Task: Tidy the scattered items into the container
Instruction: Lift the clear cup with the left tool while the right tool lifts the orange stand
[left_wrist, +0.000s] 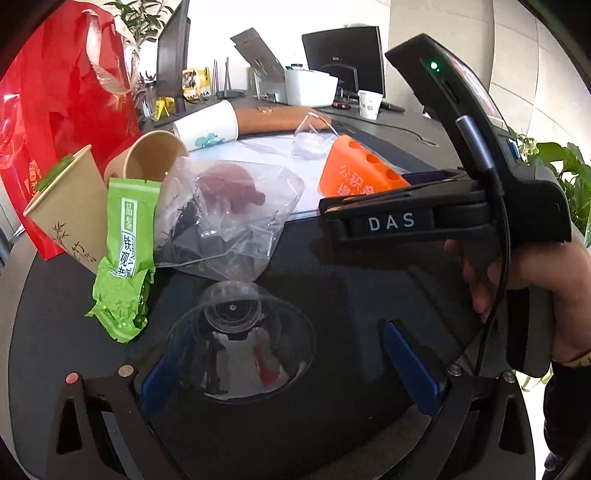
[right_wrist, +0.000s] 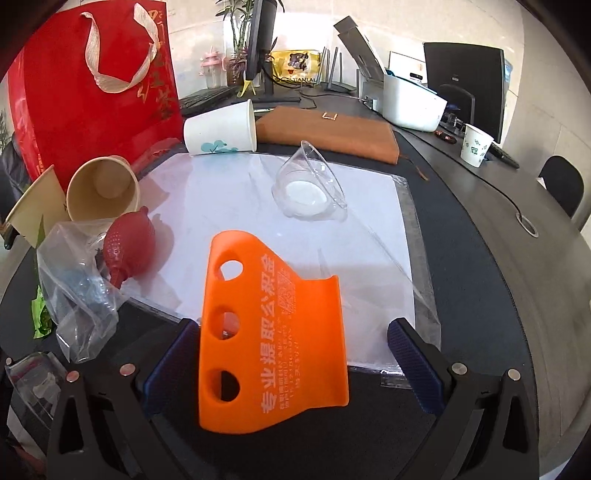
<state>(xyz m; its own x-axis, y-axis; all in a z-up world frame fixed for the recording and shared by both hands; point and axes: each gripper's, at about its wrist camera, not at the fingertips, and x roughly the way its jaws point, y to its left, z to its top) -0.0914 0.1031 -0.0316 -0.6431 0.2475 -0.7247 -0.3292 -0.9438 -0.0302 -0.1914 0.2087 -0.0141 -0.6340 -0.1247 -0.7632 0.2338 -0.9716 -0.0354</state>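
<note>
Cluttered dark desk (right_wrist: 480, 295), seemingly an office.

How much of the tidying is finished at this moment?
Nothing looks put away yet. Both grippers are open: the left gripper brackets a clear cup, the right gripper brackets the orange holder. The paper cups and green tea packet lie scattered beside the red bag.
</note>
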